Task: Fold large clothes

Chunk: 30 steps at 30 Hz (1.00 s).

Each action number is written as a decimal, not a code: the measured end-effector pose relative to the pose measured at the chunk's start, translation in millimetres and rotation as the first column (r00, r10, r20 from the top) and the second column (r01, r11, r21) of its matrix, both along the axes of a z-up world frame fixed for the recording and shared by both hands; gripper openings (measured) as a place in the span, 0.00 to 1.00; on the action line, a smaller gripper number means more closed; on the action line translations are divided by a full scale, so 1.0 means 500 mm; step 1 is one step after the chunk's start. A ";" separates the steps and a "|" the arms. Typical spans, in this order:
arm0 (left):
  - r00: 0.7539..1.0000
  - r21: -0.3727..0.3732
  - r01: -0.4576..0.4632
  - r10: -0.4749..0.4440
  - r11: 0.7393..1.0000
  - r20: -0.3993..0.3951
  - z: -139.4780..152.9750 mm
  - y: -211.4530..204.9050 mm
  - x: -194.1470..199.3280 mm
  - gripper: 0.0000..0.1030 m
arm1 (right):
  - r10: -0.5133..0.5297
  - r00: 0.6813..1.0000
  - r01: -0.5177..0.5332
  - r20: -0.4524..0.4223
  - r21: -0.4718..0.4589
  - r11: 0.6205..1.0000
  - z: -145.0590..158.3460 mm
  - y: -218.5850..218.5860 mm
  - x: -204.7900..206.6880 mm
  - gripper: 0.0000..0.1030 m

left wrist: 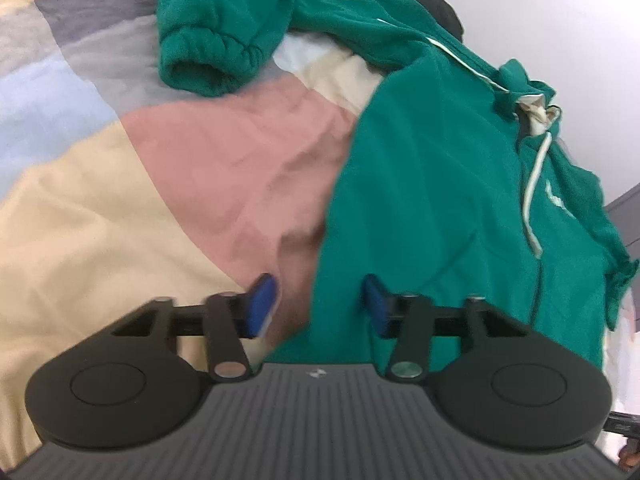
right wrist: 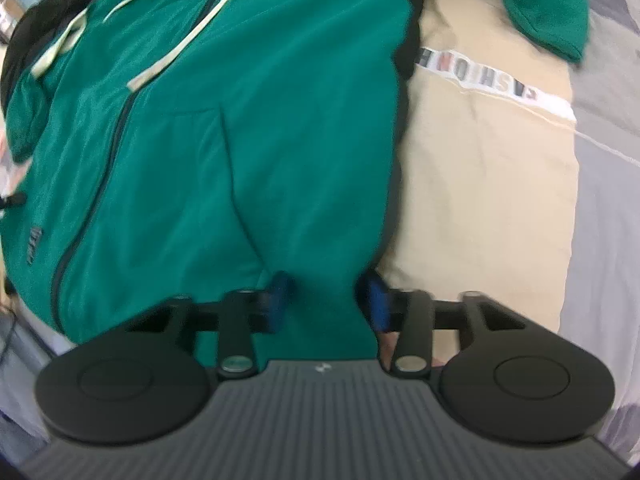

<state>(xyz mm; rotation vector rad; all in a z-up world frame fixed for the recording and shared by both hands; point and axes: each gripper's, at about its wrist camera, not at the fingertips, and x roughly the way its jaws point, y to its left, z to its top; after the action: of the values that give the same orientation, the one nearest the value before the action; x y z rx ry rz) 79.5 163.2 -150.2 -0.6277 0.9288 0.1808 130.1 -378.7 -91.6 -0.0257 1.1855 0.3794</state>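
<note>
A green zip hoodie with pale drawstrings lies spread on a patchwork bedspread. One sleeve with an elastic cuff lies at the top left of the left wrist view. My left gripper is open, its blue pads astride the hoodie's left bottom edge. In the right wrist view the hoodie fills the left and middle. My right gripper is open, with the hoodie's right bottom corner between its blue pads. The other sleeve lies at the top right.
A beige pillow with a printed band lies right of the hoodie. Grey bedding lies beyond it. A dark garment lies behind the hoodie at the top left. A white wall stands behind the bed.
</note>
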 end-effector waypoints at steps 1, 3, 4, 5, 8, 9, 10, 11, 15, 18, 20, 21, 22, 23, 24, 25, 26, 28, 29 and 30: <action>1.000 -0.021 0.015 -0.015 1.000 0.008 0.003 -0.002 -0.003 0.21 | 0.047 0.999 -0.047 0.019 -0.028 0.999 0.010 0.016 -0.011 0.21; 0.999 -0.013 0.029 -0.029 0.999 0.033 0.021 -0.009 -0.013 0.14 | 0.114 0.992 -0.111 0.052 -0.043 0.993 0.034 0.029 -0.024 0.10; 0.998 -0.010 0.043 -0.042 0.999 0.052 0.034 -0.011 -0.019 0.13 | 0.135 0.988 -0.133 0.070 -0.030 0.991 0.052 0.029 -0.029 0.09; 0.996 -0.010 0.060 -0.059 0.998 0.068 0.049 -0.012 -0.025 0.12 | 0.152 0.985 -0.151 0.087 -0.019 0.988 0.072 0.028 -0.035 0.08; 0.992 -0.014 0.096 -0.095 0.995 0.083 0.090 -0.004 -0.044 0.06 | 0.191 0.974 -0.191 0.120 -0.011 0.982 0.126 0.025 -0.059 0.08; 0.992 -0.011 0.105 -0.104 0.994 0.076 0.101 -0.001 -0.052 0.06 | 0.202 0.972 -0.201 0.120 -0.018 0.979 0.136 0.025 -0.066 0.08; 0.992 -0.001 0.109 -0.109 0.994 0.065 0.108 0.000 -0.058 0.06 | 0.223 0.968 -0.221 0.116 -0.027 0.975 0.141 0.028 -0.074 0.08; 0.992 0.021 0.115 -0.115 0.993 0.045 0.110 -0.003 -0.063 0.06 | 0.234 0.966 -0.232 0.107 -0.033 0.972 0.139 0.031 -0.077 0.08; 0.990 0.084 0.134 -0.130 0.988 -0.044 0.083 -0.016 -0.063 0.06 | 0.200 0.979 -0.196 0.037 -0.088 0.977 0.086 0.040 -0.062 0.08; 0.990 0.103 0.135 -0.130 0.985 -0.053 0.069 -0.019 -0.058 0.06 | 0.150 0.989 -0.149 0.012 -0.090 0.985 0.050 0.043 -0.053 0.09; 0.990 0.100 0.141 -0.138 0.985 -0.033 0.075 -0.017 -0.063 0.07 | 0.127 0.992 -0.126 0.017 -0.070 0.990 0.049 0.041 -0.053 0.11; 0.989 0.103 0.145 -0.143 0.984 -0.026 0.079 -0.016 -0.063 0.08 | 0.113 0.993 -0.112 0.021 -0.058 0.992 0.055 0.038 -0.054 0.11; 0.989 0.106 0.149 -0.148 0.983 -0.017 0.089 -0.016 -0.066 0.13 | 0.109 0.994 -0.107 0.029 -0.049 0.993 0.062 0.035 -0.055 0.12; 0.990 0.119 0.142 -0.142 0.983 -0.006 0.099 -0.015 -0.068 0.21 | 0.100 0.994 -0.098 0.040 -0.052 0.994 0.073 0.032 -0.055 0.16; 0.991 0.140 0.131 -0.134 0.981 0.012 0.111 -0.016 -0.069 0.33 | 0.083 0.995 -0.080 0.056 -0.060 0.995 0.084 0.031 -0.053 0.31; 0.991 0.161 0.123 -0.130 0.979 0.035 0.127 -0.020 -0.071 0.39 | 0.067 0.994 -0.063 0.080 -0.061 0.996 0.096 0.029 -0.053 0.38; 0.990 0.181 0.117 -0.130 0.976 0.062 0.143 -0.024 -0.073 0.45 | 0.062 0.992 -0.058 0.108 -0.047 0.997 0.110 0.026 -0.054 0.48; 0.983 0.225 0.113 -0.141 0.968 0.116 0.176 -0.039 -0.075 0.47 | 0.045 0.987 -0.044 0.153 -0.011 0.999 0.138 0.028 -0.051 0.47; 0.979 0.242 0.112 -0.148 0.964 0.139 0.193 -0.049 -0.076 0.47 | 0.034 0.984 -0.035 0.175 0.003 0.999 0.152 0.030 -0.048 0.47; 0.973 0.255 0.114 -0.159 0.960 0.167 0.211 -0.061 -0.076 0.47 | 0.023 0.978 -0.027 0.209 0.018 0.999 0.169 0.035 -0.046 0.47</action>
<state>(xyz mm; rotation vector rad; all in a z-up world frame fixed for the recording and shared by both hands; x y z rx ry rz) 41.6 132.8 -44.6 -0.3439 0.7513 0.1075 107.2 -361.1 -7.3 -0.0609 0.9741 0.4010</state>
